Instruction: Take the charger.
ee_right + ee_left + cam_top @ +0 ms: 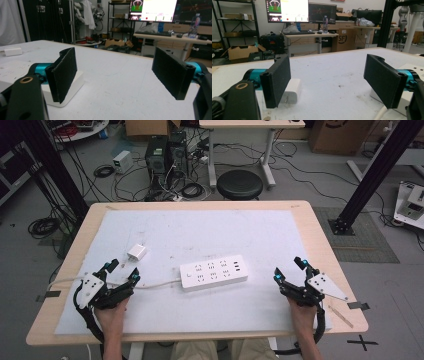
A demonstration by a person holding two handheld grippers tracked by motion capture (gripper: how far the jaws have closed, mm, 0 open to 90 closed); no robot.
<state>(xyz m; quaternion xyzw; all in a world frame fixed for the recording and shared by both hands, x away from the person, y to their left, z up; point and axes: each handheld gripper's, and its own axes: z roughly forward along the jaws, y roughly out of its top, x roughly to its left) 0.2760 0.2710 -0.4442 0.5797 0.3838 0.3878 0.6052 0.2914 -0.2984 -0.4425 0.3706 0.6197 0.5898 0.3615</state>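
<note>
Both tongs rest low near the table's front edge with jaws spread wide and empty: the left gripper and the right gripper. Between them lies the white power strip, long axis across the table, its cord running toward the left gripper. Farther off, just beyond the left gripper, sits the small white charger, nearer that hand. Nothing blocks the way.

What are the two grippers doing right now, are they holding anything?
Left gripper: open, holding nothing; it rests on the table near the white charger.
Right gripper: open, holding nothing; it rests beside the power strip.
</note>
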